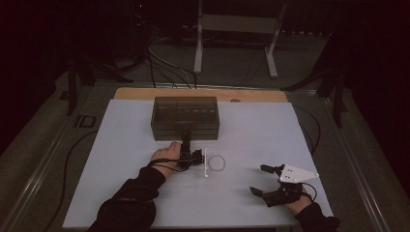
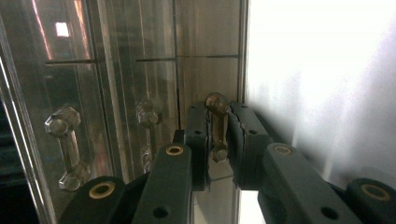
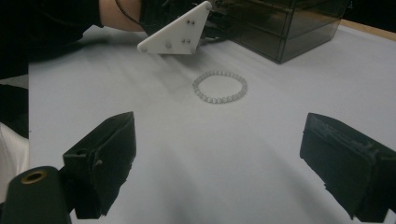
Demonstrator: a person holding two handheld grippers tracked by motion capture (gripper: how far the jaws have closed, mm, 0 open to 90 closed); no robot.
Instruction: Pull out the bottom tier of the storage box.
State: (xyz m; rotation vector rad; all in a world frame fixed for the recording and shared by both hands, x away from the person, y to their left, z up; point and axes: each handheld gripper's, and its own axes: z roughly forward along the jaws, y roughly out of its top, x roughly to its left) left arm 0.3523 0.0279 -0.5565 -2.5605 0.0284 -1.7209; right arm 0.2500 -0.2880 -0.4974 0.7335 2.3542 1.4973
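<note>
Bench carries a smoky drawer box directly ahead of the left tongs. Left tongs sit nearly closed, pads pressing a small drawer handle on the box front. Right tongs gape wide, holding nothing. Bead bracelet lies flat beyond them, just beside the left tongs.

Smoky clear drawer box, small brass drawer handle, drawers shut
</note>
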